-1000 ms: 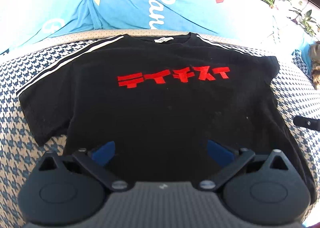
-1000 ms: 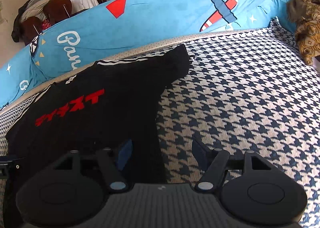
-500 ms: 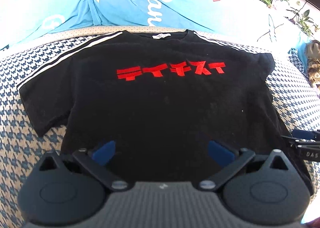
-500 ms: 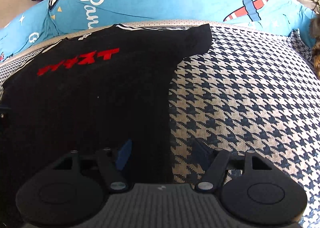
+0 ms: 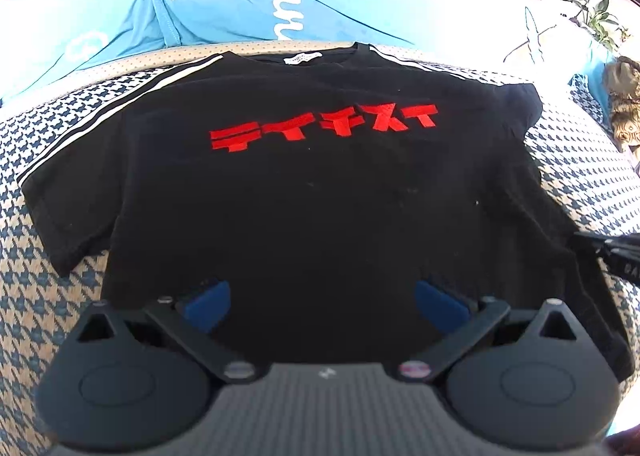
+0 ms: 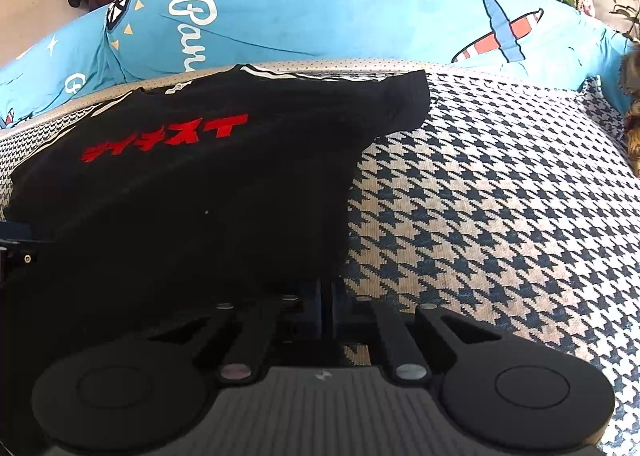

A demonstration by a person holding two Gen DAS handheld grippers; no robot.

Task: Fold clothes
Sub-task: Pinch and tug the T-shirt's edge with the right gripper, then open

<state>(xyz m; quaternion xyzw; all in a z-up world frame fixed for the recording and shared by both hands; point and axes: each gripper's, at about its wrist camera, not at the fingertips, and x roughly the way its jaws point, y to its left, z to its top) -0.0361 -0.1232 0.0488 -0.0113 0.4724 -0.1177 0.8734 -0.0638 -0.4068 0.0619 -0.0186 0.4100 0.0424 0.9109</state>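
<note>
Black T-shirt flat on houndstooth cover.

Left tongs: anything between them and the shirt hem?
Nothing visible. The left tongs are open right over the shirt near its hem, only bare black cloth between the fingers. The right tongs are shut at the shirt's right edge, well to the side.
</note>
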